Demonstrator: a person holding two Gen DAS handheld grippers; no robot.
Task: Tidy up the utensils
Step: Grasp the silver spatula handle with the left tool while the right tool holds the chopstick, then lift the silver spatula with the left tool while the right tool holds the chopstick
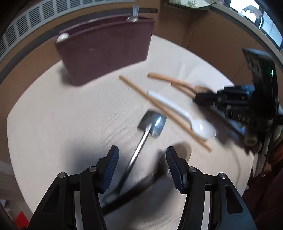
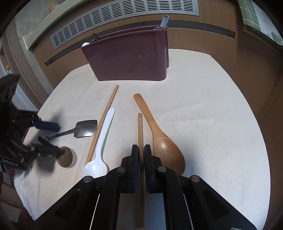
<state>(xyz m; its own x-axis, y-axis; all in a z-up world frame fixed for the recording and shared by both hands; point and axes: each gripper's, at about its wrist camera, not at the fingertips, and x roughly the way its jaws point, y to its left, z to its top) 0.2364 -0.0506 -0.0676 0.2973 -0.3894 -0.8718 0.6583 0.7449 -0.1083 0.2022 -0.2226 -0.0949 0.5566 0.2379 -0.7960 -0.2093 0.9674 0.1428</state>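
Note:
My right gripper (image 2: pixel 140 150) is shut on a wooden chopstick (image 2: pixel 140 129) that points away toward the maroon utensil holder (image 2: pixel 127 58). A wooden spoon (image 2: pixel 164 146) lies just right of it; a white spoon (image 2: pixel 100 150) and a second chopstick (image 2: pixel 106 115) lie to the left. My left gripper (image 1: pixel 141 164) stands open over the handle of a metal shovel-shaped spoon (image 1: pixel 153 125), and its pads (image 1: pixel 113 162) are clear of the handle. A dark translucent spoon (image 1: pixel 182 150) lies beside its right finger. The right gripper (image 1: pixel 199 97) appears at right in the left wrist view.
The utensils lie on a white cloth-covered table (image 2: pixel 203 115). The holder (image 1: pixel 106 51) stands at the far edge with a white spoon (image 2: pixel 85 44) and a grey utensil (image 2: pixel 164 20) sticking out. Wooden panelling and a vent grille (image 2: pixel 123 12) lie beyond.

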